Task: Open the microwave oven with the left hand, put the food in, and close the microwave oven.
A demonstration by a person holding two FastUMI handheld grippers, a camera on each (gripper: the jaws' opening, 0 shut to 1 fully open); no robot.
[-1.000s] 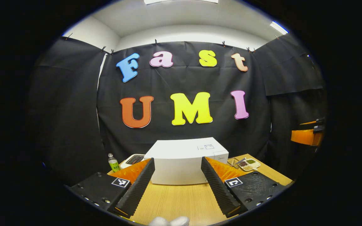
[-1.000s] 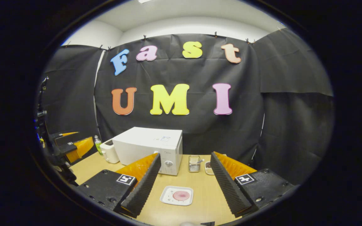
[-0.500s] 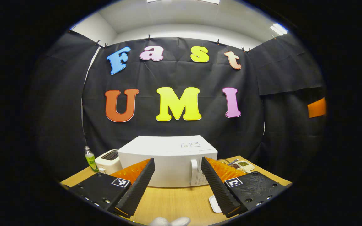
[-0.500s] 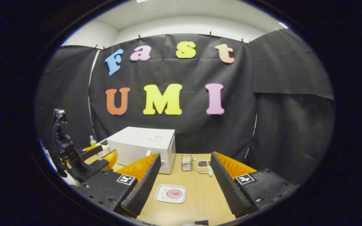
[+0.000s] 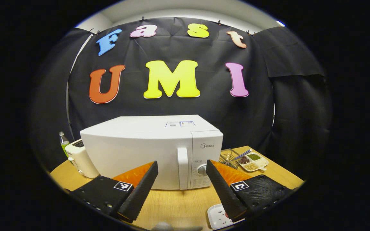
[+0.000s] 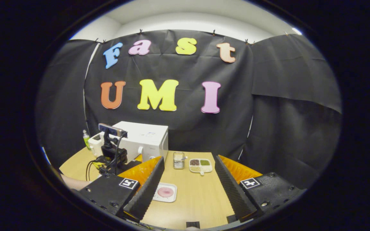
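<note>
With fingers spread wide, the left gripper (image 5: 180, 184) is facing the shut microwave (image 5: 153, 150) on the table — its rigid, hinged door is probably best hooked by the vertical handle (image 5: 182, 166) — while the right gripper (image 6: 188, 189) is hovering open-fingered.

Readable text: one brand mark.
"Midea" on the microwave (image 5: 146, 150) control panel, upper right of the front; top stickers and panel print too small to read.

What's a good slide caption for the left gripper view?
Open left gripper faces the closed microwave's door handle.
</note>
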